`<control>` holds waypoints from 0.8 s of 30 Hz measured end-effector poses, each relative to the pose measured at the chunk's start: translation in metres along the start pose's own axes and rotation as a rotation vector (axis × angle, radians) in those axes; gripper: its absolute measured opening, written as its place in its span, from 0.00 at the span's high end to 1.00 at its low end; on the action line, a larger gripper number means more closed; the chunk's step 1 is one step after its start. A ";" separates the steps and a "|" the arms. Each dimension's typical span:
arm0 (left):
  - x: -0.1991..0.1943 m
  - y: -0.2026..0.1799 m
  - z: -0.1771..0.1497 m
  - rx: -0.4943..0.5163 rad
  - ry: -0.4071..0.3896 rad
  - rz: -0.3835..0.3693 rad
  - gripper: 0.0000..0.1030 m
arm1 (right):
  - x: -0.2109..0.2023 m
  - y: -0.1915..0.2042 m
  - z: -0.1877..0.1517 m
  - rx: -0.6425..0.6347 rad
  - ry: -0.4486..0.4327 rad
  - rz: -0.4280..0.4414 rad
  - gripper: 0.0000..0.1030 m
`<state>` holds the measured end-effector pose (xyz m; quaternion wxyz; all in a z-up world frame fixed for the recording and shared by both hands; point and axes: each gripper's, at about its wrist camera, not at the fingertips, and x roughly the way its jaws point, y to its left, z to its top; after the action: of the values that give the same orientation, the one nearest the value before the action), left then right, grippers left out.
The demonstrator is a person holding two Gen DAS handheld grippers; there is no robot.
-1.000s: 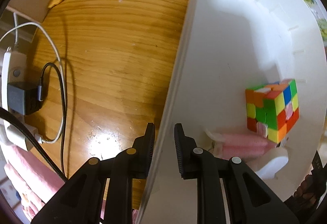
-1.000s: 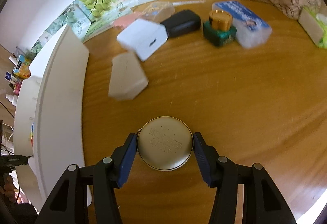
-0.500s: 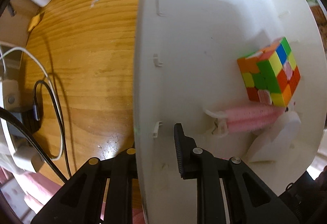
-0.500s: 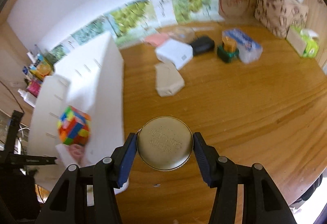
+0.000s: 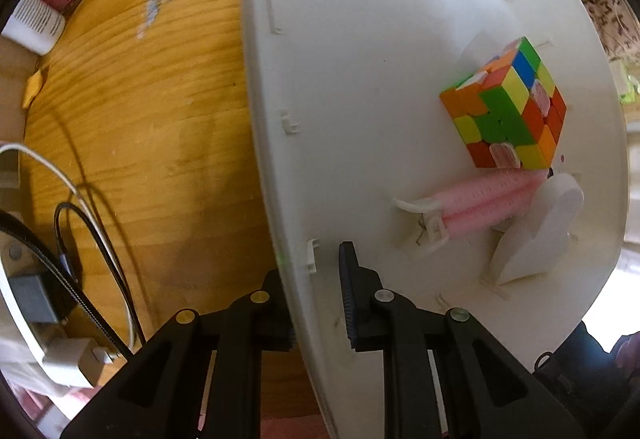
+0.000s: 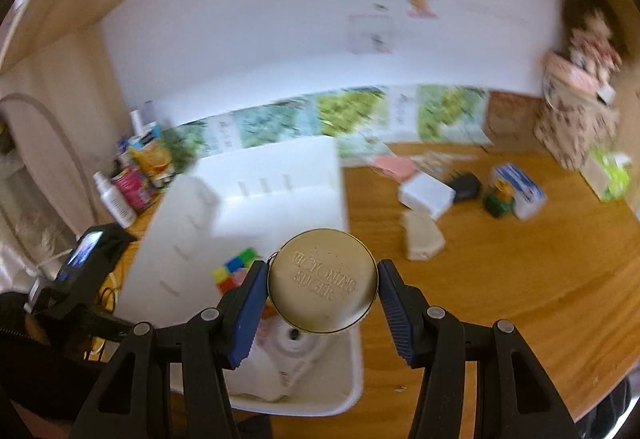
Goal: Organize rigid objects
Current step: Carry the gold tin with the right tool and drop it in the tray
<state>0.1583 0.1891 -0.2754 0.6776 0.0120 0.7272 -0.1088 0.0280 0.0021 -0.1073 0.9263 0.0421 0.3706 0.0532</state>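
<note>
Right, biggest first: the wooden table (image 6: 520,279) spreads wide, and on its left part sits the white bin (image 5: 360,79), its near wall pinched by the left gripper (image 5: 316,279), one finger outside and one inside, jaws narrow against the plastic. Inside the bin a scrambled puzzle cube (image 5: 508,115) lies next to a pink hair clip (image 5: 480,203), with a white piece just beside them. Above the bin's near end hangs the right gripper (image 6: 322,287), clamped at medium width on a round gold tin (image 6: 322,287) with embossed lettering, lifted clear of the table.
</note>
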 end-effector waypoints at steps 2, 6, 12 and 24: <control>0.001 -0.002 0.002 0.021 0.000 0.003 0.82 | 0.000 0.015 -0.001 -0.025 -0.006 0.015 0.46; -0.003 -0.007 -0.006 0.049 -0.002 0.001 0.82 | 0.004 0.049 -0.004 -0.107 0.009 0.065 0.46; -0.008 -0.014 -0.012 0.075 -0.005 -0.001 0.82 | 0.006 0.089 -0.008 -0.247 -0.005 0.136 0.46; -0.011 -0.023 -0.015 0.057 -0.009 0.025 0.82 | 0.003 0.091 -0.005 -0.277 -0.038 0.148 0.23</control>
<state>0.1410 0.1707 -0.2601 0.6816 0.0400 0.7206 -0.1211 0.0203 0.0924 -0.1024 0.9237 -0.0577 0.3379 0.1712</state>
